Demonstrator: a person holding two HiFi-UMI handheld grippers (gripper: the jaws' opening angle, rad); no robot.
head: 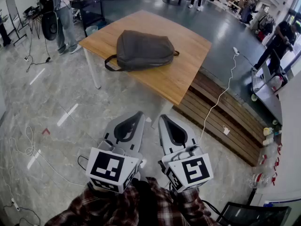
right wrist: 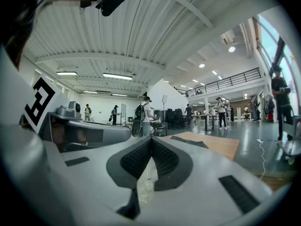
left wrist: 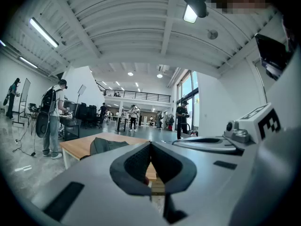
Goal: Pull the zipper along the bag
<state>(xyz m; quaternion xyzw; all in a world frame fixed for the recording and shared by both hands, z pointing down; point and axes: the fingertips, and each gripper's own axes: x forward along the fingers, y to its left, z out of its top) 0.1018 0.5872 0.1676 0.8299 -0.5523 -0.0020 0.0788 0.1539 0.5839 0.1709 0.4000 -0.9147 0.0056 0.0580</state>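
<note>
The bag (head: pixel 143 50), a dark grey backpack, lies flat in the middle of a wooden table (head: pixel 188 48), with a dark strap loop (head: pixel 111 63) lying off its left end near the table's edge. Neither gripper is touching it; both are held low and close to the person, well short of the table, over the grey floor (head: pixel 56 107). The left gripper (head: pixel 140 113) has its claw pinched together, the ribbed pads meeting at the tip with nothing between them. The right gripper (head: pixel 162 117) is the same, its claw closed and empty. The two sit side by side, close together, with their tips pointing towards the table, and each carries a cube with black-and-white square markers at the back. Plaid sleeves (head: pixel 141 206) show just behind the cubes. To the right of the table runs a low slatted wooden bench (head: pixel 221 119), and a white cable (head: pixel 221 91) trails across it from the floor beyond. A person (head: pixel 63 13) wearing a backpack stands near the table's far left corner.
</note>
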